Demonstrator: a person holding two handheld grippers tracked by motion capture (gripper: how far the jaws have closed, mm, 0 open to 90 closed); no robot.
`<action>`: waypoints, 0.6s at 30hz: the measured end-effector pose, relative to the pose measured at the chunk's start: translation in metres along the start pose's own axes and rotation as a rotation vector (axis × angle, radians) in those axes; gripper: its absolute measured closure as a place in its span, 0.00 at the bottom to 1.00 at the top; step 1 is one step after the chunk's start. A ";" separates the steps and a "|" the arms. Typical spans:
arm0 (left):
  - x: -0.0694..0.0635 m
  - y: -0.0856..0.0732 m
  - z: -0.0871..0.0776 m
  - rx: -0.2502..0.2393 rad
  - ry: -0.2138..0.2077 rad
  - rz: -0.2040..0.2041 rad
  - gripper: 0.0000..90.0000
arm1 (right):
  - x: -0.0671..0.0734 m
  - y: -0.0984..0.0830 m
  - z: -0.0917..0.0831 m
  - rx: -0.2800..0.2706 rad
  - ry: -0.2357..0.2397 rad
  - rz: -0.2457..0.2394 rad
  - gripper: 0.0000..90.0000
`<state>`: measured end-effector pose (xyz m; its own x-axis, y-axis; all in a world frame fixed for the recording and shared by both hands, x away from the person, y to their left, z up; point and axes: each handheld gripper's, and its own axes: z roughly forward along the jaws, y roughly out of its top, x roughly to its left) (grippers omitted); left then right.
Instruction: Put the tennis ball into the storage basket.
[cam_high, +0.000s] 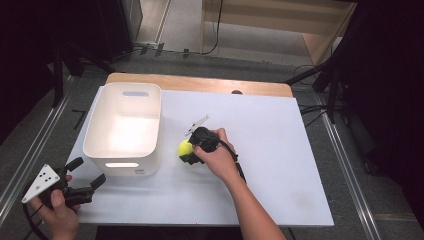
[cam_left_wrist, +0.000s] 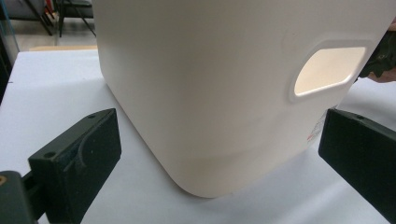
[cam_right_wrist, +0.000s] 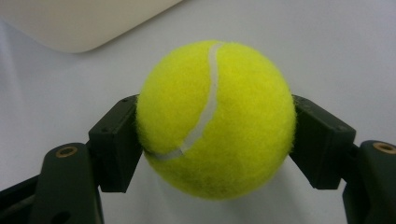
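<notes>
The white table (cam_high: 280, 165) carries a white bin (cam_high: 123, 131) at its left edge; a small label low on the bin's wall is too blurred to read. The left gripper (cam_high: 90, 172) rests at the near left corner, jaws spread wide, holding nothing. The right gripper (cam_high: 189, 152) clamps a yellow tennis ball (cam_high: 185, 148) mid-table, just beside the bin.

Bright overhead light glares off the white table (cam_high: 280, 150); dark surroundings frame it. Close gripper views look slightly soft, with faint shadows.
</notes>
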<state>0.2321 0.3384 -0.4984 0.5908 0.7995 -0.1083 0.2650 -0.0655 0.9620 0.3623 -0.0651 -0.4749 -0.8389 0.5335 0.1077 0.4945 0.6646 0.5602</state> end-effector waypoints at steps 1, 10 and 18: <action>0.000 0.000 0.000 0.001 0.000 0.000 0.00 | 0.000 0.001 -0.001 -0.004 0.001 0.007 0.27; 0.000 0.000 0.000 -0.002 -0.001 -0.007 0.00 | 0.001 0.009 -0.013 -0.010 0.017 0.000 0.27; 0.000 0.000 0.000 0.001 0.000 -0.008 0.00 | -0.002 0.012 -0.020 -0.026 0.015 0.006 0.27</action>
<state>0.2318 0.3388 -0.4982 0.5887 0.8000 -0.1158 0.2704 -0.0599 0.9609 0.3652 -0.0682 -0.4514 -0.8395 0.5292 0.1233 0.4935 0.6475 0.5807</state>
